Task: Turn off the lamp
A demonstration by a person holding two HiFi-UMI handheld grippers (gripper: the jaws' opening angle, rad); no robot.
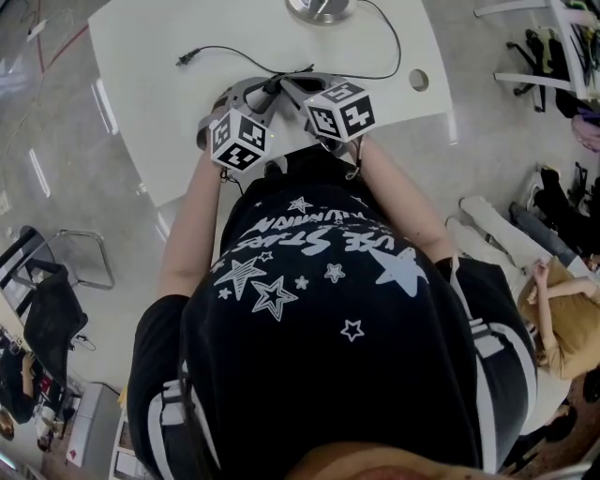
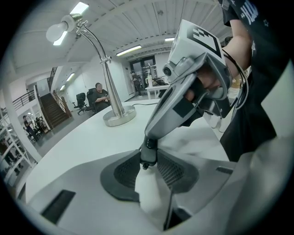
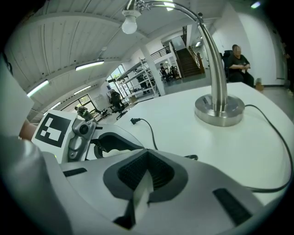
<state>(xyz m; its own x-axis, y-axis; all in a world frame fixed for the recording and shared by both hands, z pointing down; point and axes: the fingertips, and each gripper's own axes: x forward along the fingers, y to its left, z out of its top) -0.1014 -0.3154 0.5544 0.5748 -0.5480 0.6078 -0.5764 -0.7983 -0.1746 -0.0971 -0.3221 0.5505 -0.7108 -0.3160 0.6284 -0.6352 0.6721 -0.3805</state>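
Note:
The chrome desk lamp stands on the white table; its round base is at the far edge. Its arched neck carries a white bulb, also seen in the left gripper view as the bulb; whether it glows I cannot tell. The black cord ends in a loose plug. Both grippers are held low at the table's near edge, well short of the lamp. My left gripper is shut, holding nothing. My right gripper is shut and empty, its tip touching the left one's tips.
A round hole is in the table at the right. The cord curves along the table right of my right gripper. A seated person is beyond the lamp. Chairs stand on the floor at left, another person at right.

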